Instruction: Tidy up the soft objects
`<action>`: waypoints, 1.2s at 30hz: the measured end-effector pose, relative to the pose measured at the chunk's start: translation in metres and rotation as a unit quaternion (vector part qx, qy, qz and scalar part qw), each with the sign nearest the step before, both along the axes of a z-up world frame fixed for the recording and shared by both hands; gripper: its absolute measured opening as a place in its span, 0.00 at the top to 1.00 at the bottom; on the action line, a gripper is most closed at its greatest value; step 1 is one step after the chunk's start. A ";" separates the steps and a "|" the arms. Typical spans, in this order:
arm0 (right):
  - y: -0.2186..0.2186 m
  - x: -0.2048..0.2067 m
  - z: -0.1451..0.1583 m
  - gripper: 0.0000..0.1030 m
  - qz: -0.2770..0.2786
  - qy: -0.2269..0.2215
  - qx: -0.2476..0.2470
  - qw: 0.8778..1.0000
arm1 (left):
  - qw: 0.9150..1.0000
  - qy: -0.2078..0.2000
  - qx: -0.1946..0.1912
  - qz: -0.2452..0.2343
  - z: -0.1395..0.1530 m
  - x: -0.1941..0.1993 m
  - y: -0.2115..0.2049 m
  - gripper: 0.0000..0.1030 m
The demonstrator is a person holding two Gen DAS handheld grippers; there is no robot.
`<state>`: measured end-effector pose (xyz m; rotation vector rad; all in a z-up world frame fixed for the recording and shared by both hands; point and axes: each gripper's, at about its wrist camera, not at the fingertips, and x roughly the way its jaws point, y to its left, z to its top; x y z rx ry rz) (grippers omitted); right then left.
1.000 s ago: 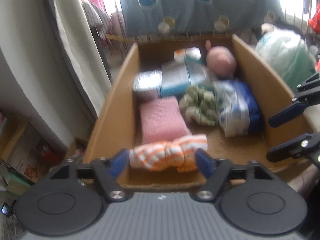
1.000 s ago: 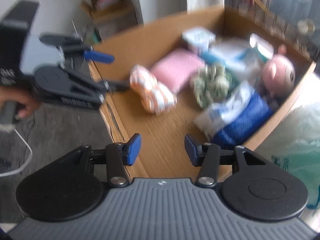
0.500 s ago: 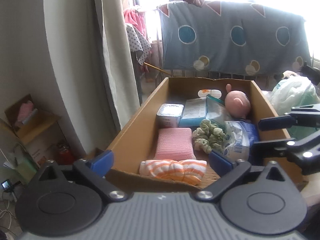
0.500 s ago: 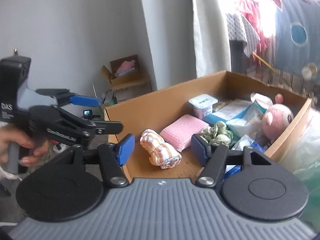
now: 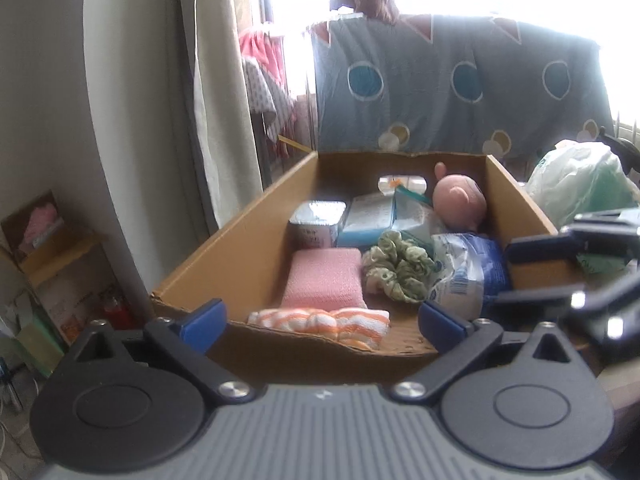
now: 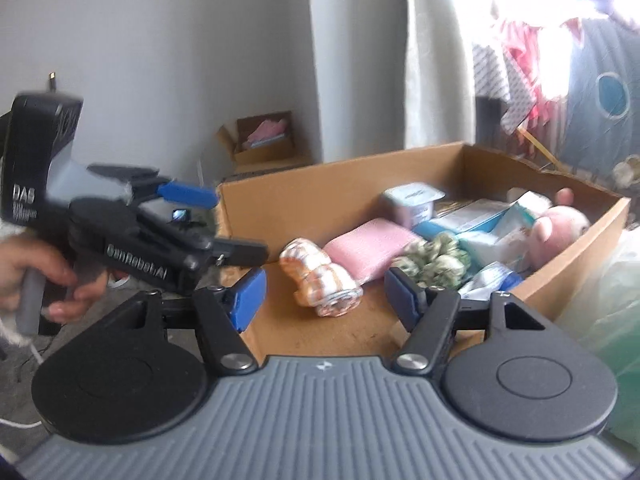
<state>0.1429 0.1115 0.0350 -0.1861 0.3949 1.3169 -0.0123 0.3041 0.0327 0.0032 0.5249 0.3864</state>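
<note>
An open cardboard box (image 5: 244, 256) (image 6: 320, 188) holds the soft things. An orange-and-white striped rolled cloth (image 5: 320, 322) (image 6: 318, 276) lies at its near edge, with a pink folded towel (image 5: 324, 280) (image 6: 370, 246), a green scrunchie (image 5: 398, 268) (image 6: 434, 256), a blue-and-white packet (image 5: 466, 276) and a pink plush toy (image 5: 460, 202) (image 6: 558, 236) behind. My left gripper (image 5: 322, 324) is open and empty, held back in front of the box. My right gripper (image 6: 324, 296) is open and empty, just outside the box's near right corner.
A foil-lidded tub (image 5: 316, 222) and tissue packs (image 5: 370, 216) sit at the back of the box. A green plastic bag (image 5: 580, 184) lies right of it. A curtain (image 5: 224, 100) and a spotted blue sheet (image 5: 460, 80) hang behind. A small carton (image 6: 262, 140) stands by the wall.
The left gripper let go of the striped cloth, which now lies in the box, opened wide and drew back. Both grippers rose and pulled away from the box.
</note>
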 end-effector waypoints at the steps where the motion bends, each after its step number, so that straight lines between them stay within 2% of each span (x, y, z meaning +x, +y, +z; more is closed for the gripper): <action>1: -0.002 0.003 0.000 0.35 -0.011 0.002 0.003 1.000 | 1.000 -0.006 0.006 0.000 -0.002 -0.001 -0.001 0.00; 6: -0.011 0.018 0.000 0.35 -0.031 0.029 0.022 0.999 | 1.000 -0.011 0.010 -0.002 -0.005 -0.001 -0.002 0.00; 10: -0.006 0.012 -0.004 0.30 -0.028 0.001 0.013 1.000 | 1.000 -0.009 0.018 0.006 -0.007 0.002 -0.005 0.00; 23: -0.008 0.016 -0.004 0.27 -0.024 0.019 0.022 0.999 | 1.000 -0.004 0.026 0.007 -0.006 0.004 -0.004 0.00; 28: -0.010 0.021 -0.003 0.23 -0.020 0.042 0.028 0.999 | 1.000 0.014 0.026 0.004 -0.003 0.007 -0.003 0.00; 36: -0.006 0.013 -0.005 0.22 -0.022 0.013 0.017 1.000 | 0.999 0.020 0.025 0.006 -0.003 0.009 -0.004 0.00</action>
